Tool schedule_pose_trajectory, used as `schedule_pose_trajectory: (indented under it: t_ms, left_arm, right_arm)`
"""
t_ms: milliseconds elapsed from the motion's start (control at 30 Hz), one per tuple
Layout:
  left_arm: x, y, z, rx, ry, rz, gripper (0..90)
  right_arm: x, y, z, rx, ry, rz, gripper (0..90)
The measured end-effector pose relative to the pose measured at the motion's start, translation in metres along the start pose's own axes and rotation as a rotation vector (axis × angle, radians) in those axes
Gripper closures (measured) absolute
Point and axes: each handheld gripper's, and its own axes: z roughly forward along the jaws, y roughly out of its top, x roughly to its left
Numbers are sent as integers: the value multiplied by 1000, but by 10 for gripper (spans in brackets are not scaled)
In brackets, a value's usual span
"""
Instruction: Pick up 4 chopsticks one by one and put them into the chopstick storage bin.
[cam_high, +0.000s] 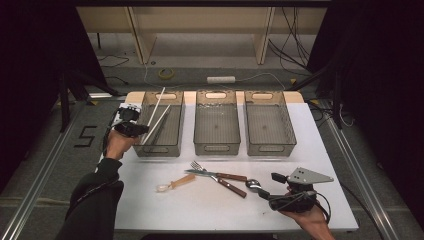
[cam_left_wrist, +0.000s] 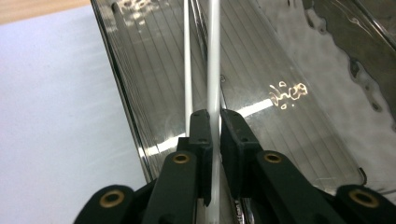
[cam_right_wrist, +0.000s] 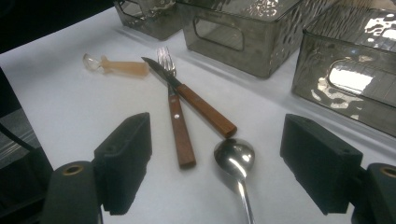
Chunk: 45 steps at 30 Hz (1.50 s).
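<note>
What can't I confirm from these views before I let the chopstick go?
- White chopstick: lower end hidden behind the left gripper jaws, left gripper view.
- Metal spoon: handle cut off by the bottom edge, right gripper view.
- Left bin: dark contents beside the chopsticks too small, high view.

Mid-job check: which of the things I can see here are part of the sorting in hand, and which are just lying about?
In the job:
left claw, shut on white chopstick
left bin under it
second white chopstick
right claw, open around the spoon

Lying about for now:
knife
fork
small pale spoon
middle bin
right bin
</note>
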Motion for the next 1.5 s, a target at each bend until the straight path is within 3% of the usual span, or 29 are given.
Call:
schedule_pose_trajectory:
  t_ms: [100,233,333,500,633,667,833,933,1133,1500]
  left_arm:
    - [-3,1,-3,2,21,22,782]
    - [-6,2,-13,-21,-6,-3,712]
    - [-15,2,-24,-22,-37,8,571]
    - [-39,-6,-47,-66,-98,78,444]
    - [-47,-8,-54,-54,-109,100,410]
    - [-50,-9,-60,-73,-130,104,406]
    - [-55,-13,-66,-70,-135,134,365]
    - [-61,-17,-71,-59,-169,160,348]
    - [-74,-22,-73,-41,-186,211,320]
    - [-88,-29,-74,-22,-213,254,273]
  right_arm:
    - [0,0,0,0,-1,1,260]
    - [0,0,-1,-1,-2,2,260]
    - [0,0,-1,-2,-3,2,260]
    - [0,-1,0,0,-5,3,260]
    - [0,0,-1,-3,-5,-2,260]
    - [0,0,-1,-3,-7,-4,260]
    - [0,0,0,1,-6,-5,260]
    - [1,0,-1,-2,-3,-6,260]
    - [1,0,-1,-2,-3,-8,260]
    - [1,0,0,-1,-2,-9,259]
